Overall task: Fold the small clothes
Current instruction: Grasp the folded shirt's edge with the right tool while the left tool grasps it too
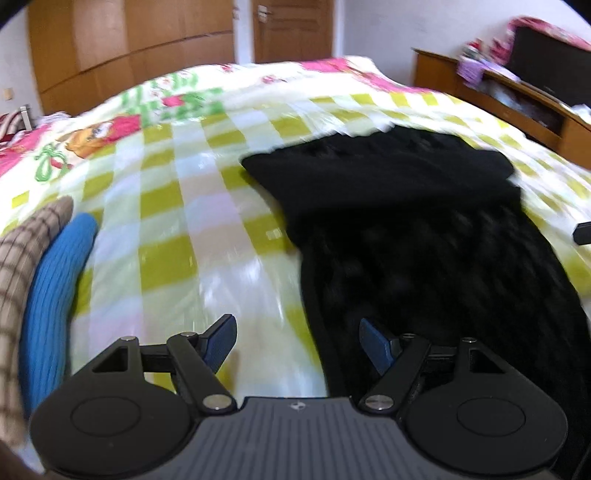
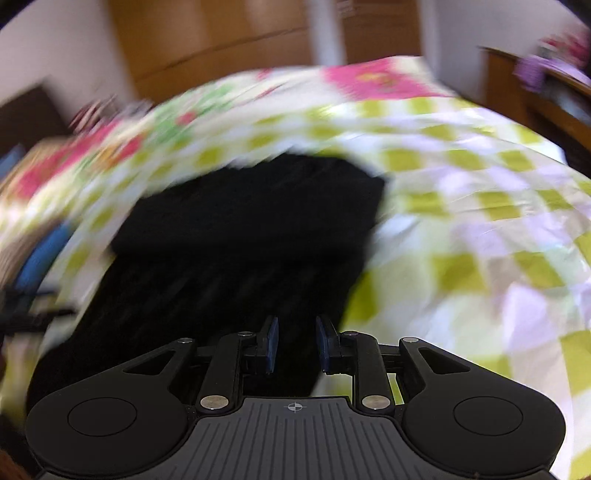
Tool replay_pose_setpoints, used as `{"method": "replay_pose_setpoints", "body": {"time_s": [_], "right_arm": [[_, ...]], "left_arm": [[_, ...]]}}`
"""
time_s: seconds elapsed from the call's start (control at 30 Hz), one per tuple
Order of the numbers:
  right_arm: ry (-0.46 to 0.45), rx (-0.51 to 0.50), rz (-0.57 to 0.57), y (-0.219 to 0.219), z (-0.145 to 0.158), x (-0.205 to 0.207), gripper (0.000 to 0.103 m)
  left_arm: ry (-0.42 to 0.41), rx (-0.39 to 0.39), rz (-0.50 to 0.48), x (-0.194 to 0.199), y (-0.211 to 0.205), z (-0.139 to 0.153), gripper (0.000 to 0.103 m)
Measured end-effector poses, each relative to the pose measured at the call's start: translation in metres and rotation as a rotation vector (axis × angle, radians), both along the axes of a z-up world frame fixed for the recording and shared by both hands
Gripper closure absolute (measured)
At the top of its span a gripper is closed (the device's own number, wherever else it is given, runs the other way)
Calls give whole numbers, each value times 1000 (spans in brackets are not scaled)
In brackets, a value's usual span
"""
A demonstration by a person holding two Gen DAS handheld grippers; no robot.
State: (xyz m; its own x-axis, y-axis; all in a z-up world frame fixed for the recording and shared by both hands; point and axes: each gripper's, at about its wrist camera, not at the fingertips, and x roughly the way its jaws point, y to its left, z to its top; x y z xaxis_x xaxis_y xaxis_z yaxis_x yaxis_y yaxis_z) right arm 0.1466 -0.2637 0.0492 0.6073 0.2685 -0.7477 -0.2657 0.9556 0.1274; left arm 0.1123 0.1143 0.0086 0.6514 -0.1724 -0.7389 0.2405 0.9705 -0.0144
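in the left wrist view, your left gripper [image 1: 297,341] is hanging over the bed with its jaws standing wide and nothing between them. its left finger is over the checked quilt [image 1: 192,236], and its right finger is over the near edge of the black garment [image 1: 424,258]. that garment is lying flat on the quilt to the right of centre, running from the near edge of the picture away from you, with its far part doubled over into a thicker band. at the left edge a blue knitted piece [image 1: 55,295] is lying beside a brown checked cloth [image 1: 22,266], both well apart from the black garment. behind the bed a wooden wardrobe [image 1: 129,44] and a door [image 1: 291,29] are showing, and a wooden shelf unit [image 1: 517,99] is standing to the right. a small dark tip is poking in at the right edge; you cannot tell what it is.

in the right wrist view, which is badly blurred, your right gripper [image 2: 295,345] is pointing down over the near end of the black garment [image 2: 240,240]. its jaws are standing narrowly apart, with a clear gap and no cloth pinched between the pads. the garment is stretching away from the fingers toward the left of centre, and its right edge is running just under the right finger. the quilt [image 2: 480,221] is filling the right side, and the blue piece [image 2: 37,258] is showing as a smear at the left edge.
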Motion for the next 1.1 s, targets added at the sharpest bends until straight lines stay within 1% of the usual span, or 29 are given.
{"method": "replay_pose_setpoints", "body": {"time_s": [0.07, 0.1, 0.17, 0.23, 0.3, 0.37, 0.43, 0.47, 0.53, 0.6, 0.7, 0.77, 0.87, 0.93, 0.97, 1.03, 1.1], "right_arm": [[51, -65, 135, 21, 4, -29, 79], [86, -90, 178, 31, 4, -42, 79], [159, -110, 239, 46, 2, -65, 79], [225, -117, 294, 60, -1, -84, 77], [251, -165, 346, 76, -6, -98, 70], [262, -232, 412, 90, -11, -109, 65], [255, -291, 454, 100, -16, -115, 62], [267, -322, 469, 104, -18, -116, 61], [270, -363, 457, 105, -20, -115, 61], [274, -353, 446, 99, -16, -113, 61], [273, -320, 404, 82, -7, -104, 61], [291, -304, 378, 78, -9, -99, 61], [375, -185, 304, 66, -18, -83, 61], [418, -130, 256, 58, -22, -77, 61], [435, -106, 235, 54, -24, -74, 61], [455, -54, 196, 48, -27, -70, 61], [475, -10, 153, 45, -31, -63, 61]], "left_arm": [[21, 0, -54, -20, 3, 5, 17], [35, -9, -78, -29, 5, 7, 17], [64, -22, -125, -47, 7, 10, 17], [84, -26, -181, -65, 5, 12, 17], [101, -17, -231, -78, 2, 11, 17], [126, 10, -278, -89, 0, 6, 17], [164, 29, -311, -93, -3, 0, 17], [179, 32, -316, -95, -4, -3, 17], [201, 32, -311, -96, -6, -8, 17], [199, 13, -296, -94, -5, -7, 17], [213, -69, -246, -81, 1, -6, 17], [237, -110, -216, -71, 6, -9, 17], [295, -174, -178, -63, 12, -16, 18], [332, -208, -159, -62, 13, -22, 22], [337, -213, -158, -63, 12, -23, 23], [333, -202, -164, -66, 7, -23, 30], [338, -202, -171, -66, 3, -21, 36]]}}
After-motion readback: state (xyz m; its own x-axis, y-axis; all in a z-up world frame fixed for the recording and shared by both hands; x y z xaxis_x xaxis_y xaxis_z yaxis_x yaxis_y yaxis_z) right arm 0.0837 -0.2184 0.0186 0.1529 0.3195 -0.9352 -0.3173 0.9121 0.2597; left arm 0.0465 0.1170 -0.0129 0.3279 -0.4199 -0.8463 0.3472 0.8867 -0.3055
